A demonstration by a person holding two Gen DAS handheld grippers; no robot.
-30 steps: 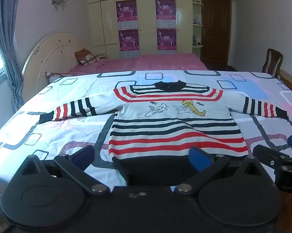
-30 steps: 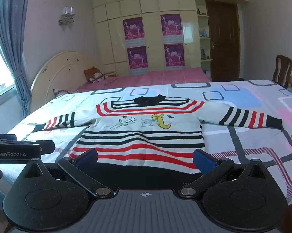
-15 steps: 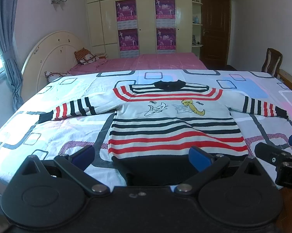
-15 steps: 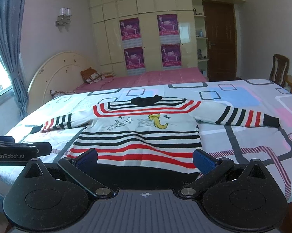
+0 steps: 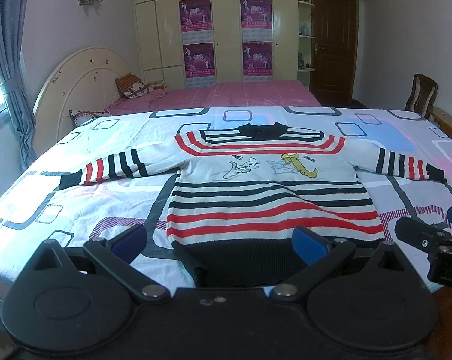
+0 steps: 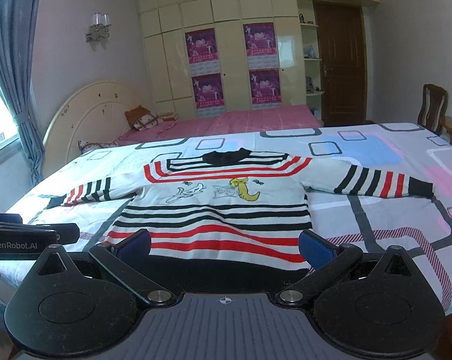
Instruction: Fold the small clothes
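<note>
Little change vs. 1 s ago: right gripper (image 6: 224, 247) raised slightly, left gripper (image 5: 218, 240) steady. Both w/ fingers apart, nothing held. Sweater (image 5: 265, 186) flat on bed (image 5: 60, 198), sleeves spread, hem nearest. Fold not yet begun.

Child's striped sweater (image 5: 268, 186) lay flat & face-up on the bed, unfolded, hem toward the cameras, black collar at far end. White knit w/ red + black stripes across chest and lower body, black ribbed hem band at near edge. Cartoon cat drawings, one grey-outlined, one yellow, on white chest panel. Both sleeves spread straight out to the sides, each w/ black/red stripes & black cuff.
</note>
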